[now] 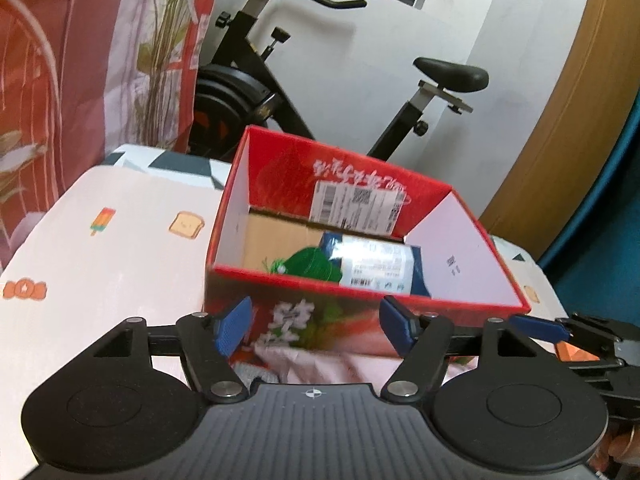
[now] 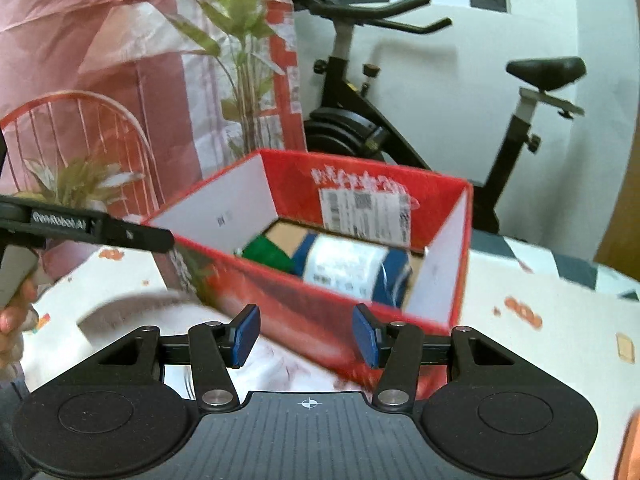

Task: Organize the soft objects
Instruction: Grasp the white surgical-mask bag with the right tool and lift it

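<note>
A red cardboard box (image 1: pixel 280 320) (image 2: pixel 320 312) stands open on the patterned tablecloth. Inside lie a green soft item (image 1: pixel 316 266) (image 2: pixel 268 254) and a blue-and-white wrapped pack (image 1: pixel 376 266) (image 2: pixel 348 264). My left gripper (image 1: pixel 316 328) is open in front of the box's near wall, its blue pads (image 1: pixel 232 328) wide apart and gripping nothing. A pale pink cloth (image 1: pixel 320 364) lies on the table below it. My right gripper (image 2: pixel 306 336) is open at the box's near corner, with nothing between its pads. The left gripper's body (image 2: pixel 100 228) shows at the left of the right wrist view.
The box sits on a white tablecloth (image 1: pixel 120 248) printed with small food pictures. An exercise bike (image 1: pixel 280 92) (image 2: pixel 380 128) stands behind the table by a white wall. A red wire chair (image 2: pixel 80 140), plants (image 2: pixel 240 60) and a floral curtain are at the back left.
</note>
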